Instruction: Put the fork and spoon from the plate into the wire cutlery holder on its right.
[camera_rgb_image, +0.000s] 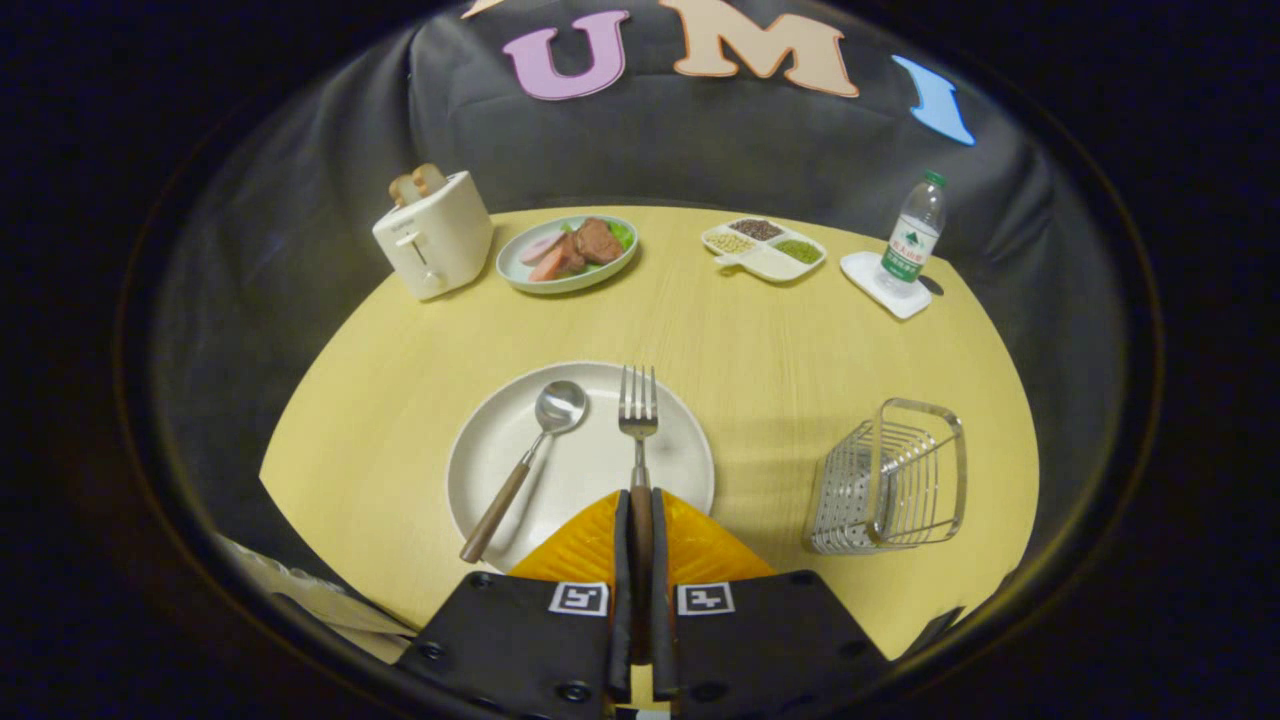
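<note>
Tabletop stock, listed left to right.

- Toaster (433, 245), cream, two slices of bread up in its slots; at 10 o'clock from the white plate, on the far side of the table (780, 380).
- Green plate (567, 255) with meat and greens, just beside the toaster, at 12 o'clock from the white plate.
- White plate (580, 462), near side of the table, just ahead of the fingers.
- Spoon (524, 466), wooden handle, lying on the white plate's left half, bowl toward 1 o'clock, handle end overhanging the rim at 7 o'clock.
- Fork (638, 440), wooden handle, on the plate's right half, tines toward 12 o'clock.
- Gripper (640, 520): fingers drawn narrow, both pressed on the fork's handle.
- Divided dish (764, 248) of beans, far side.
- Wire cutlery holder (890, 480), at 3 o'clock from the white plate, apart from it.
- Water bottle (912, 238), upright on a white coaster (880, 285), far right.
</note>
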